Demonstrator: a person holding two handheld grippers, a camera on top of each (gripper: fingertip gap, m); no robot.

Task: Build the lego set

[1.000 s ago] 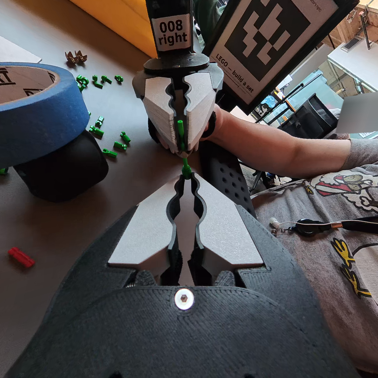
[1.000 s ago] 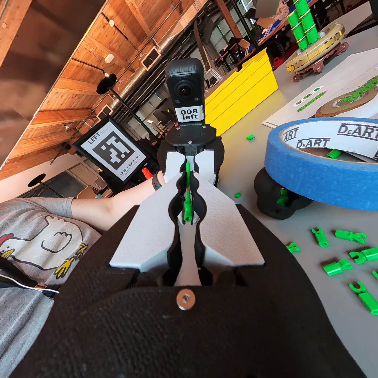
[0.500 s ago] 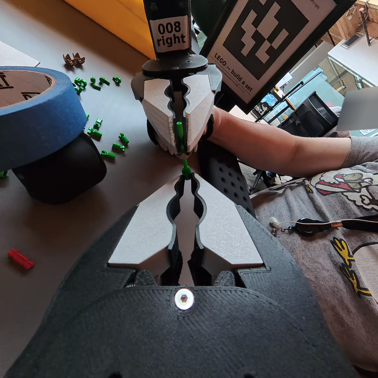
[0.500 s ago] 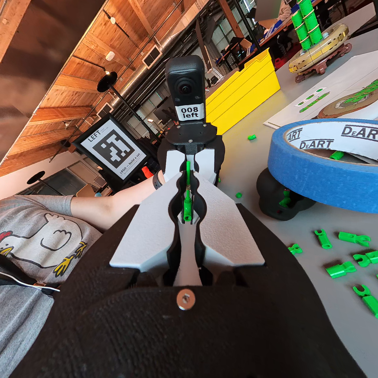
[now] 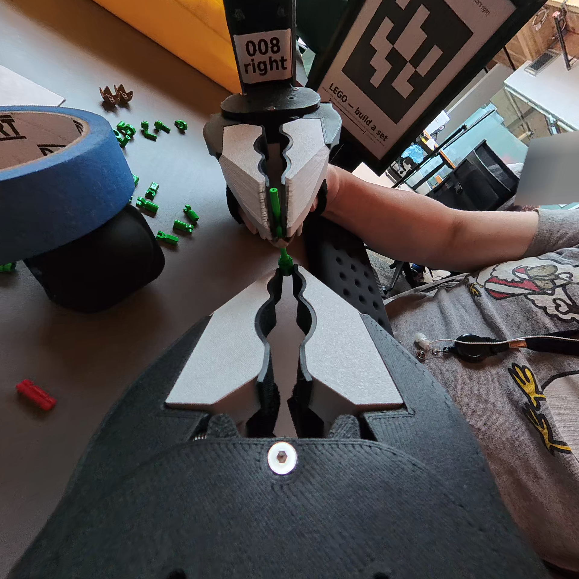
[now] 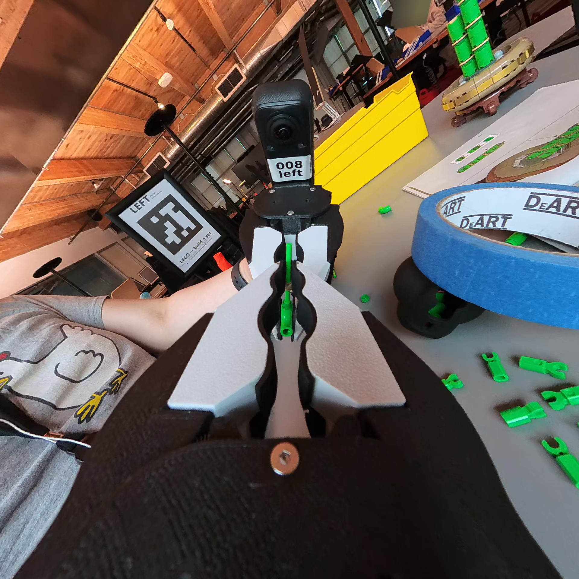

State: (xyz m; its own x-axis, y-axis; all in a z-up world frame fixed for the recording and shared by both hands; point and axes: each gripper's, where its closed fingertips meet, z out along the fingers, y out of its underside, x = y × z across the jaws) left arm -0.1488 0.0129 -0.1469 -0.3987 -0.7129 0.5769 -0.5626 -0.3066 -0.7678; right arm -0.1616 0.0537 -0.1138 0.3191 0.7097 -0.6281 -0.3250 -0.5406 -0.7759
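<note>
The grey surface (image 5: pixel 78 351) carries a blue tape roll (image 5: pixel 59 185) at 10 o'clock in the left wrist view, resting on a black rounded object (image 5: pixel 94 266), with a yellow bin (image 6: pixel 369 147) well behind at 1 o'clock in the right wrist view. The two tools face each other tip to tip above the surface near its edge. The left tool (image 5: pixel 284 272) has its jaws drawn together on a green stud piece (image 5: pixel 285 261), which sits right at the tips at 12 o'clock and pokes forward out of them. The right tool (image 6: pixel 287 283) is clamped on a green rod (image 6: pixel 285 313): a thin bright-green shaft that thickens into a short tube with an open round end. In the right wrist view the rod lies between the jaws along their midline, its long axis running 12 to 6 o'clock, the tube end toward the camera and the thin end reaching out past the tips into the left tool's gap. In the left wrist view the rod and stud piece line up end to end; whether they touch I cannot tell. Loose green clip pieces (image 6: pixel 542 366) lie scattered at 3 to 4 o'clock of the right tool, and a small red piece (image 5: pixel 36 395) lies at 8 o'clock in the left wrist view.
</note>
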